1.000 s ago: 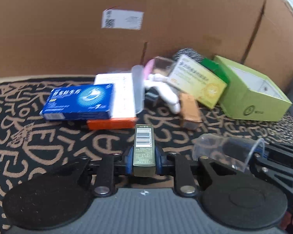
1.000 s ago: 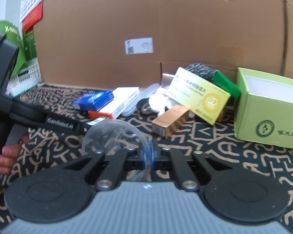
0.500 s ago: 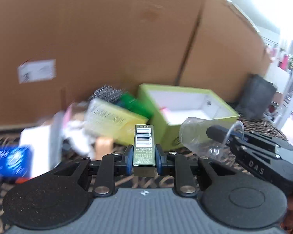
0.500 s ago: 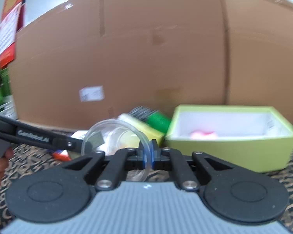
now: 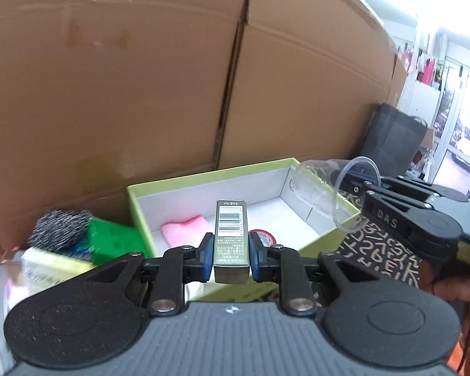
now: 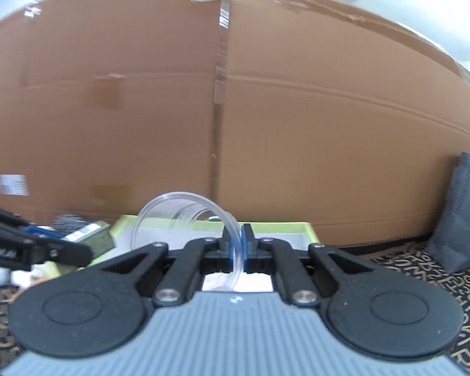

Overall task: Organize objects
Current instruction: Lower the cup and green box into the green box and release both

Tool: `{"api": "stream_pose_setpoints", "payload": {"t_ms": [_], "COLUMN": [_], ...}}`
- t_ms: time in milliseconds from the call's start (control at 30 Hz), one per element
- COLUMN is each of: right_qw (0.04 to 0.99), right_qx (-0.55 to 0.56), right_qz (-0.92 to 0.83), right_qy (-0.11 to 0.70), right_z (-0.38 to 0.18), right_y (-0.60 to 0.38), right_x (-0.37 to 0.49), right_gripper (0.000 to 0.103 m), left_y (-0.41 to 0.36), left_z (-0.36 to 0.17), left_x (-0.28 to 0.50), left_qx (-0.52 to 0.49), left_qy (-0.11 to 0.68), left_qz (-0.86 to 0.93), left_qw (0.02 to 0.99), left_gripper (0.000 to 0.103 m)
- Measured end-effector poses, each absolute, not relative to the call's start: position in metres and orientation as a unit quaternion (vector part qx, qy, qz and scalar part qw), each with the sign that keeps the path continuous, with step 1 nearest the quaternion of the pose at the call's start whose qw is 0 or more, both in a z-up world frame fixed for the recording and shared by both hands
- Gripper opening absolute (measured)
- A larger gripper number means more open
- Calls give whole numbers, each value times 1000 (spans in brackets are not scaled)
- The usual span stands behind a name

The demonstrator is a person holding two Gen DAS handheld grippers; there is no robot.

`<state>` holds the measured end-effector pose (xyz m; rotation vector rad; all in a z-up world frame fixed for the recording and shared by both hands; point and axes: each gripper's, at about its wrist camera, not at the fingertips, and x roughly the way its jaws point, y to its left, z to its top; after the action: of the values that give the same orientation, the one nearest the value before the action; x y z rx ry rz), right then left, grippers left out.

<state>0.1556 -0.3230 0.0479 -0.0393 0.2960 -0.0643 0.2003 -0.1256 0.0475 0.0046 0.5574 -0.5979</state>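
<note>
Gripping a small olive-green carton with a barcode label [image 5: 231, 238], the left gripper [image 5: 231, 258] has its blue-padded jaws clamped on the carton's two sides, barcode facing up. Beyond those jaws lies an open lime-green cardboard box with a white interior [image 5: 185, 185], holding a pink cloth [image 5: 185, 233] and a red-rimmed round item [image 5: 264, 237]. The right gripper [image 6: 237, 255] has its jaws pinched together on the rim wall of a clear plastic cup [image 6: 185, 216], the cup lying sideways over the box's far corner. Brown corrugated cardboard panels [image 5: 141, 78] stand behind.
</note>
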Motion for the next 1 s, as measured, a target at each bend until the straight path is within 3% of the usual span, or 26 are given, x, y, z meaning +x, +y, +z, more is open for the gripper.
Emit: {"api": "stream_pose_setpoints", "payload": {"t_ms": [433, 500, 533, 567, 667, 767, 833, 1000], "right_qw": [968, 964, 963, 963, 969, 967, 968, 971], "right_qx": [-51, -64, -69, -75, -104, -127, -128, -119], "right_qz": [-55, -54, -52, -52, -54, -68, -69, -63], "right_qy": [241, 250, 255, 255, 218, 208, 203, 195], "right_z": [-5, -12, -15, -16, -9, -5, -1, 6], "right_y": [-357, -358, -356, -355, -358, -352, -350, -343], "right_x": [250, 253, 253, 252, 243, 236, 230, 208], "right_gripper": [8, 17, 40, 68, 87, 98, 103, 103], "left_y": [-156, -151, -149, -146, -140, -137, -135, -129], "left_z": [16, 16, 17, 18, 22, 26, 27, 30], "left_x": [257, 255, 253, 249, 243, 241, 238, 228], "left_qx": [12, 4, -2, -9, -18, -23, -25, -30], "left_qy": [285, 271, 264, 254, 232, 245, 248, 251], "left_qz": [-264, -260, -253, -242, -234, -234, -234, -227], "left_qw": [922, 927, 931, 936, 944, 941, 940, 940], "left_gripper": [24, 49, 76, 88, 88, 88, 88, 89]}}
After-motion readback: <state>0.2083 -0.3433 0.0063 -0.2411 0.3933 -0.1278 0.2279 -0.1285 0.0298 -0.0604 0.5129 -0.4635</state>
